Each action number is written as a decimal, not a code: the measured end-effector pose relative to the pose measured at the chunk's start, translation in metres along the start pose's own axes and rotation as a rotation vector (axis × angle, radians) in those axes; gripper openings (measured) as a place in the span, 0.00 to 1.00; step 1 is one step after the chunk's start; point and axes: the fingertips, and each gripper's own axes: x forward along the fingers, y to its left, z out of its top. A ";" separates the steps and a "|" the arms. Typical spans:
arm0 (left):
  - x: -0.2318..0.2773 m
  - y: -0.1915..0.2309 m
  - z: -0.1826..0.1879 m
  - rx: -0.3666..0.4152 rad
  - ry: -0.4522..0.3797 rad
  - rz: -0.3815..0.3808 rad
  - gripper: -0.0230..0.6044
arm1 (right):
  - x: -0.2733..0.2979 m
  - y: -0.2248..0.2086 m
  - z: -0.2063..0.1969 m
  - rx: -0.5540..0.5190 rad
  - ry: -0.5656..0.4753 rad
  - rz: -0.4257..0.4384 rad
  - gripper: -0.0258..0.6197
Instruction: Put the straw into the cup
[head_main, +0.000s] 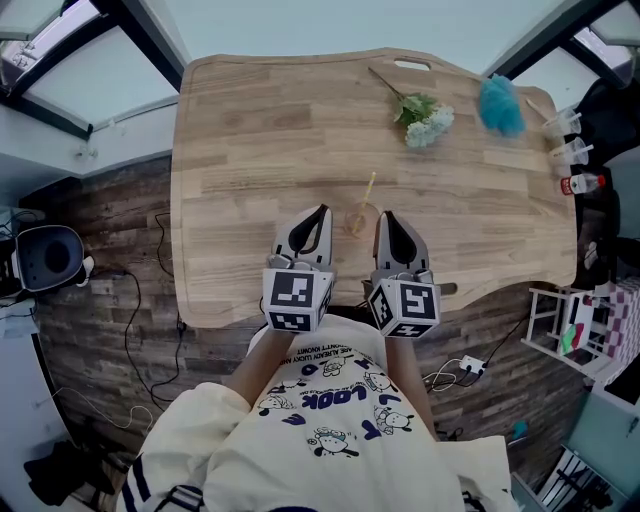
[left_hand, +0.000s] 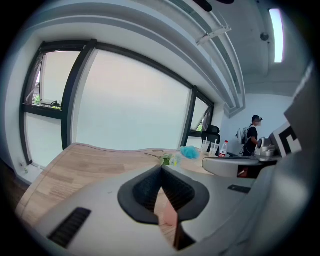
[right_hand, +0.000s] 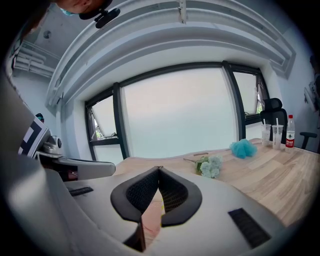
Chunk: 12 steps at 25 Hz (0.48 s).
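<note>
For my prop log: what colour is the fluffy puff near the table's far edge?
The puff is turquoise, clearest in the head view.

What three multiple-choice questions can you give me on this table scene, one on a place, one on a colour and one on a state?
1. Where does the clear cup stand?
A. Between the left hand-held gripper and the right hand-held gripper
B. At the far right edge of the table
C. At the table's far left corner

2. What colour is the fluffy pouf?
A. Red
B. Blue
C. Yellow

3. How do the right hand-held gripper's jaws stand?
A. Wide apart
B. Half open
C. Shut, tips touching, nothing held

Answers: 1 A, the head view shows the cup near the table's front edge with a gripper on each side. 2 B, the pouf is bright blue in every view. 3 C, the right gripper view shows the tips meeting with nothing between them.
</note>
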 end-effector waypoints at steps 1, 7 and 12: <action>0.000 0.000 0.000 0.002 0.000 0.001 0.09 | 0.000 0.000 0.000 -0.002 0.001 0.002 0.03; 0.001 0.001 0.000 -0.002 0.003 0.003 0.09 | 0.002 0.002 -0.001 -0.006 0.005 0.010 0.03; 0.003 -0.003 0.002 0.004 0.003 0.001 0.09 | 0.001 0.000 0.002 -0.004 0.001 0.012 0.03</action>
